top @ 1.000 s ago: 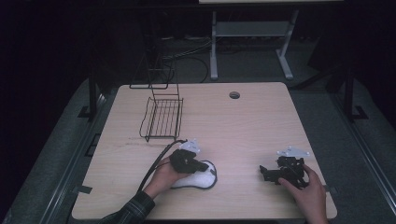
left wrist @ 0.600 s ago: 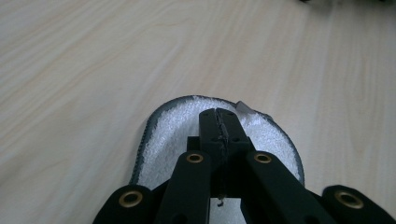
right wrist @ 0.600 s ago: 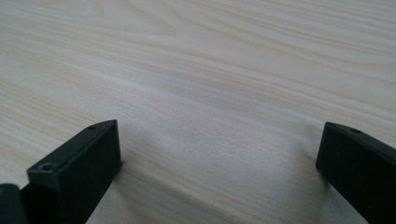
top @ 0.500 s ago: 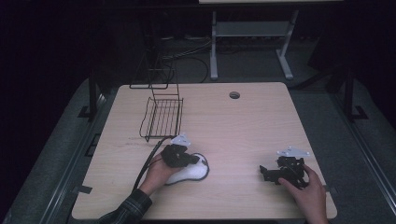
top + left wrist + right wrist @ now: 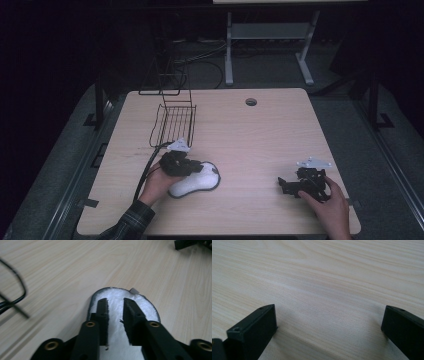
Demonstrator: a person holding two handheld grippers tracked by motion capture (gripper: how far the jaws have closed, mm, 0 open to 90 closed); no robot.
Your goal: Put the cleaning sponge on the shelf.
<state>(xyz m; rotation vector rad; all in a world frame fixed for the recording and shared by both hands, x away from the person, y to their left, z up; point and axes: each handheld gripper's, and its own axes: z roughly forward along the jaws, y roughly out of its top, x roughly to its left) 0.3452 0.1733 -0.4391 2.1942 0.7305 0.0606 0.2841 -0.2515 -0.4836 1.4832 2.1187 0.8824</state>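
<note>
A white fleecy oval pad with a dark rim (image 5: 200,182) lies on the wooden table (image 5: 250,140), front left of centre. My left gripper (image 5: 196,167) rests on the pad's left end. In the left gripper view its jaws (image 5: 115,301) stand close together on the white pile (image 5: 146,308), pinching it, and a small tag (image 5: 134,291) sticks out at the pad's far rim. My right gripper (image 5: 286,186) sits low at the front right, held by a hand. Its jaws (image 5: 329,312) are wide apart over bare wood.
A black wire basket (image 5: 172,125) stands at the back left of the table, just beyond the left gripper. A black cable (image 5: 145,175) trails from that gripper toward the left edge. A round cable hole (image 5: 251,102) is near the far edge.
The left gripper and the white pad have slid together to the left and slightly away from the person, toward the basket. The right gripper has stayed still.
</note>
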